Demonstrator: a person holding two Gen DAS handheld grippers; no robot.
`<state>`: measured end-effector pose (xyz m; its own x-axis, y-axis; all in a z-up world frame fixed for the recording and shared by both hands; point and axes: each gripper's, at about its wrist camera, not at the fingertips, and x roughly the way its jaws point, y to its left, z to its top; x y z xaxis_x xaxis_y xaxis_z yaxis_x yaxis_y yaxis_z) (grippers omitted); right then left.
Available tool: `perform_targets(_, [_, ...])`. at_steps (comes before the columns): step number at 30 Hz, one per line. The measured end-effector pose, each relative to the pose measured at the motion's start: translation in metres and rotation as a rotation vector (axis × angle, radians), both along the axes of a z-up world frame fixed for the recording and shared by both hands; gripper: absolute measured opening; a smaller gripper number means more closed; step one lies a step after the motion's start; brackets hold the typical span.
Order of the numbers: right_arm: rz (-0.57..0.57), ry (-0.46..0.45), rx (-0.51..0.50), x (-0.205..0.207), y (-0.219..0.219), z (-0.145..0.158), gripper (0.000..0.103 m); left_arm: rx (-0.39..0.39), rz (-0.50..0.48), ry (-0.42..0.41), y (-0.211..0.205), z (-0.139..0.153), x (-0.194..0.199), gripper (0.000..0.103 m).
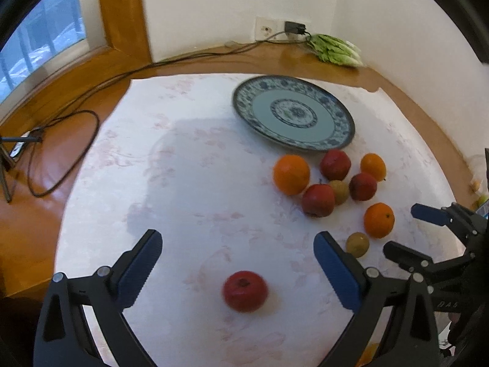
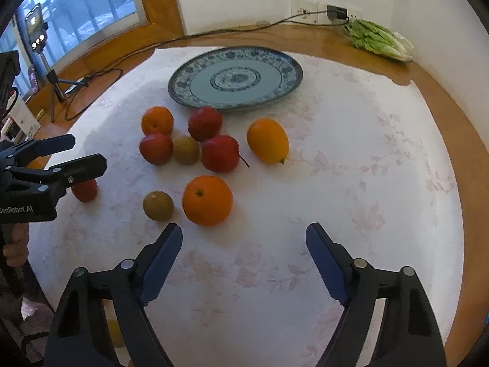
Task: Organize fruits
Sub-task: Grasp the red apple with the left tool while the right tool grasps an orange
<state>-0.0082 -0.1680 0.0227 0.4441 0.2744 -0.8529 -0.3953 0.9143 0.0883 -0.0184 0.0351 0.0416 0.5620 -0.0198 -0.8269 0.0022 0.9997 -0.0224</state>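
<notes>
Pretty bright daylight coming in from the window (image 1: 39, 39) on the left, soft grey shadow on the white cloth (image 1: 189, 159), heavy fisheye bending with dark corners, and slight blur throughout.

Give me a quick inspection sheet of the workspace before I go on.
Surface: round table under a pale floral cloth.
Job's things: empty patterned plate; three oranges, four red apples and two brownish fruits loose on the cloth, one lone apple below the left gripper.
Clutter: bagged greens.
Grippers: left open; right gripper open; nothing held.
Cables: black cable to a wall plug.
Surroundings: window, phone tripod.
</notes>
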Motion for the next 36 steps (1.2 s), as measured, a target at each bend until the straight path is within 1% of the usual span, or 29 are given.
perform_targets(4, [0.002,-0.013,0.018,0.0,0.0,0.004,0.085,0.004,0.037,-0.005,0.015,0.004,-0.006,0.102])
perform_targets(5, [0.003,-0.012,0.024,0.001,0.0,0.005,0.083,0.005,0.048,-0.003,0.02,0.003,-0.009,0.102])
perform_targets(8, [0.006,-0.006,0.038,0.002,0.001,0.004,0.075,0.006,0.074,0.011,0.031,0.0,-0.014,0.1])
perform_targets(11, [0.015,-0.005,0.048,0.002,0.002,0.004,0.07,-0.005,0.083,0.03,0.037,-0.004,-0.02,0.097])
perform_targets(15, [0.028,0.0,0.063,0.002,0.006,0.004,0.061,-0.055,0.065,0.044,0.039,-0.007,-0.03,0.096])
perform_targets(17, [0.032,0.002,0.067,0.001,0.007,0.003,0.058,-0.063,0.054,0.041,0.038,-0.007,-0.033,0.094])
perform_targets(21, [0.044,0.012,0.068,0.002,0.011,0.003,0.052,-0.097,0.02,0.043,0.032,-0.006,-0.035,0.084])
perform_targets(23, [0.051,0.013,0.067,0.003,0.013,0.003,0.051,-0.104,-0.001,0.049,0.027,-0.008,-0.034,0.081])
perform_targets(26, [0.055,0.015,0.068,0.003,0.015,0.003,0.047,-0.126,-0.046,0.059,0.017,-0.012,-0.034,0.075])
perform_targets(29, [0.058,0.02,0.067,0.003,0.016,0.002,0.044,-0.146,-0.075,0.07,0.01,-0.016,-0.032,0.064])
perform_targets(30, [0.057,0.023,0.068,0.003,0.015,0.002,0.043,-0.159,-0.086,0.073,0.009,-0.017,-0.031,0.054])
perform_targets(31, [0.055,0.025,0.069,0.004,0.015,0.001,0.043,-0.178,-0.099,0.074,0.008,-0.017,-0.031,0.042])
perform_targets(32, [0.054,0.027,0.071,0.004,0.015,0.001,0.043,-0.206,-0.124,0.081,0.005,-0.018,-0.031,0.035])
perform_targets(36, [0.054,0.028,0.073,0.004,0.015,0.001,0.043,-0.151,-0.146,0.062,-0.004,-0.016,-0.035,0.035])
